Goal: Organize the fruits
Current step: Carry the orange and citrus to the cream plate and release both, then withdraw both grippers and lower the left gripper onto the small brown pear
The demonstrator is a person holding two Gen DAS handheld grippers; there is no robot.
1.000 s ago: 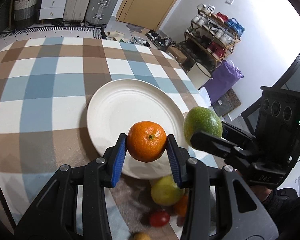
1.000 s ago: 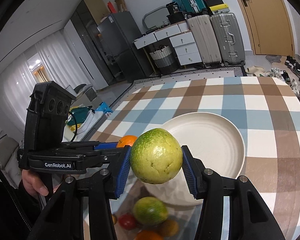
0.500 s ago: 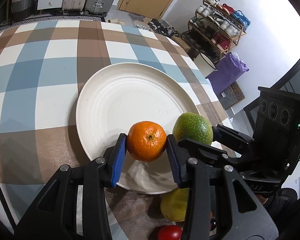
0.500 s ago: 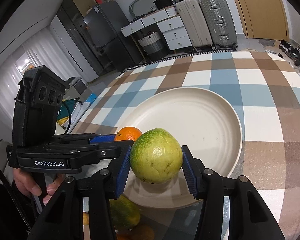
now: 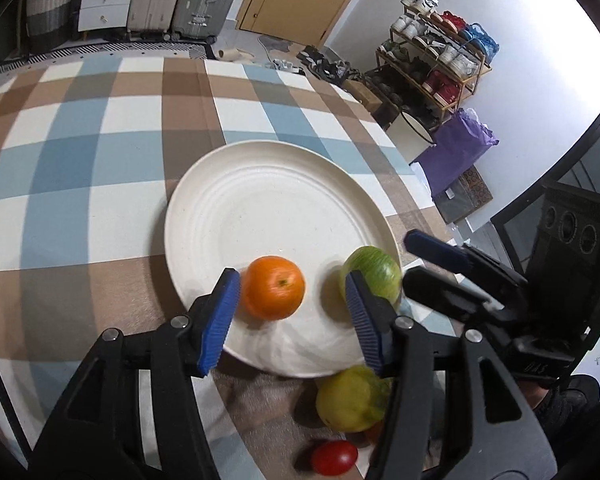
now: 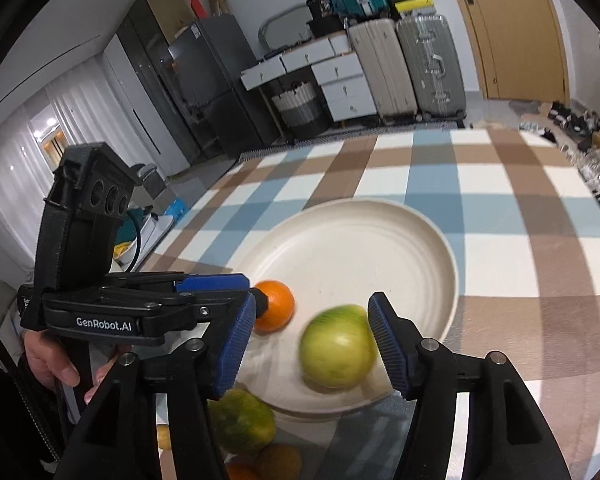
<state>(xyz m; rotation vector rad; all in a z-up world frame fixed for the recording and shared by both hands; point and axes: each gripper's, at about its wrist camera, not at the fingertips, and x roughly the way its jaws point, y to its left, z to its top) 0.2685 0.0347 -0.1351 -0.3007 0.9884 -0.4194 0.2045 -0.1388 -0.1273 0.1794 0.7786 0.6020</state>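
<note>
A white plate (image 5: 260,208) (image 6: 360,248) lies on the checked tablecloth. An orange (image 5: 274,288) (image 6: 276,310) rests on the plate's near part, between the blue pads of my left gripper (image 5: 290,292), whose jaws are opening and no longer press on it. A green fruit (image 6: 336,346) (image 5: 374,272) sits blurred on the plate's near rim, between the pads of my right gripper (image 6: 312,312), whose jaws are also opening with gaps on both sides. Each gripper shows in the other's view: the right gripper (image 5: 420,264) beside the green fruit, the left gripper (image 6: 256,292) by the orange.
Off the plate's near edge lie more fruits: a yellow-green one (image 5: 352,404) (image 6: 242,420), a red tomato (image 5: 334,456) and a brown one (image 6: 280,460). A person's hand (image 6: 48,364) holds the left gripper. Checked cloth stretches beyond the plate; suitcases and a shoe rack stand past the table.
Both grippers came down over the plate's near part and their jaws spread. The orange and the green fruit left the pads and now lie on the plate.
</note>
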